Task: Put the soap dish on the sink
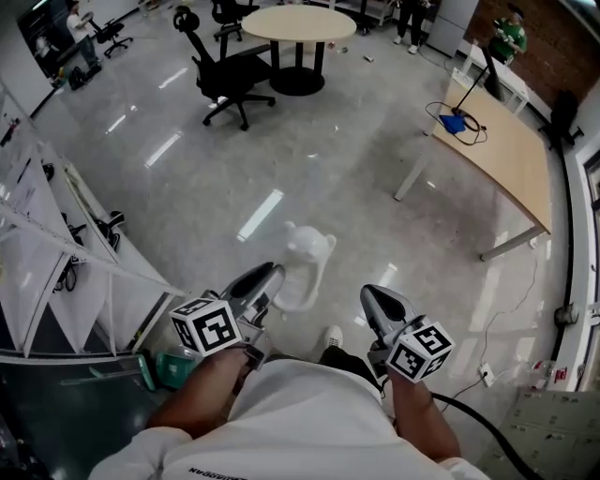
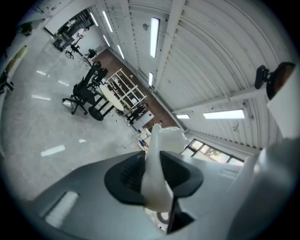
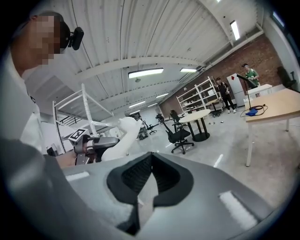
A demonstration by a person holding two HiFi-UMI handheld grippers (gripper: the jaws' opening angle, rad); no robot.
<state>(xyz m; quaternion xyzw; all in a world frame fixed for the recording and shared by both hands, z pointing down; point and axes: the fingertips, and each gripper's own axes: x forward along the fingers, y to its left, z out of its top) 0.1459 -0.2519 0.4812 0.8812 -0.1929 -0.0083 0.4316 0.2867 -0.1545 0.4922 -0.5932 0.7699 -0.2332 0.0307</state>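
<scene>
The soap dish is white and shaped like a small bear with two ears. It hangs above the shiny floor with my left gripper shut on its edge. In the left gripper view the white dish stands clamped between the two dark pads and rises past them. My right gripper is held beside it at about the same height. Its pads meet at the tips with nothing between them. From the right gripper view the dish and the left gripper show at the left. No sink is in view.
A black office chair and a round table stand ahead. A long wooden desk runs along the right. A white rack with sheets stands at the left. People stand at the far end of the room.
</scene>
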